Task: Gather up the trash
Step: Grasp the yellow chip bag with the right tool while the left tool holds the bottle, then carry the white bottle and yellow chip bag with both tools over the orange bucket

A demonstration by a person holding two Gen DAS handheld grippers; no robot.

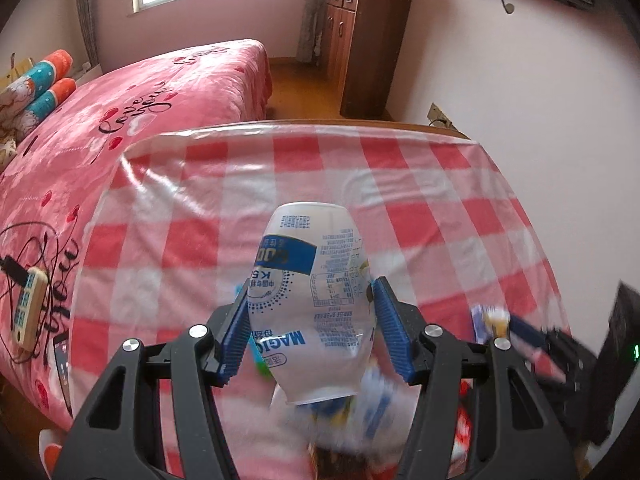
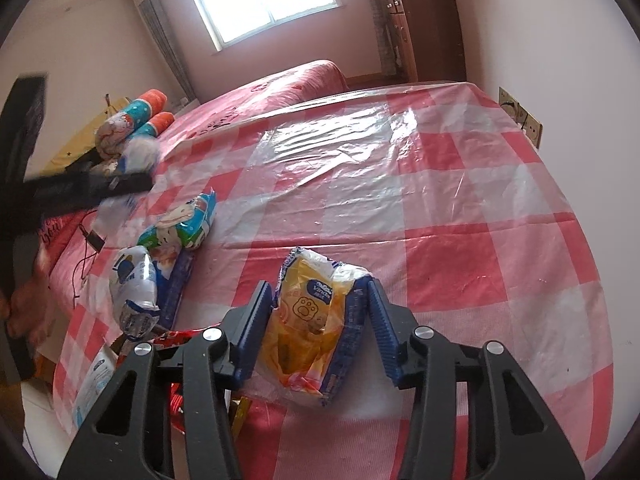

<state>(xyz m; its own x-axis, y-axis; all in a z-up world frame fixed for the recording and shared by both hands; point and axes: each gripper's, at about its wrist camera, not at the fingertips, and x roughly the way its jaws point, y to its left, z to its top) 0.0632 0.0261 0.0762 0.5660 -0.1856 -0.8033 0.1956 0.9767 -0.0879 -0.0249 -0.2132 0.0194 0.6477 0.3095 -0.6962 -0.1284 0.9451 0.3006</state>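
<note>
My left gripper (image 1: 310, 304) is shut on a crushed white plastic bottle (image 1: 316, 300) with a blue label, held above the checked table (image 1: 360, 168). Blurred wrappers (image 1: 360, 404) lie below it. My right gripper (image 2: 318, 300) is shut on a yellow and blue snack bag (image 2: 312, 316), low over the table (image 2: 460, 220). In the right wrist view the left gripper (image 2: 132, 168) shows blurred at the far left with the bottle (image 2: 140, 152). In the left wrist view the right gripper (image 1: 520, 332) shows blurred at the right.
More trash lies at the table's left edge: a blue cartoon bag (image 2: 184, 228), a white and blue bag (image 2: 134, 284), a red wrapper (image 2: 176, 340). A pink bed (image 1: 140, 112) with a phone (image 1: 62, 364) and cables stands left. A wooden cabinet (image 1: 364, 40) stands behind.
</note>
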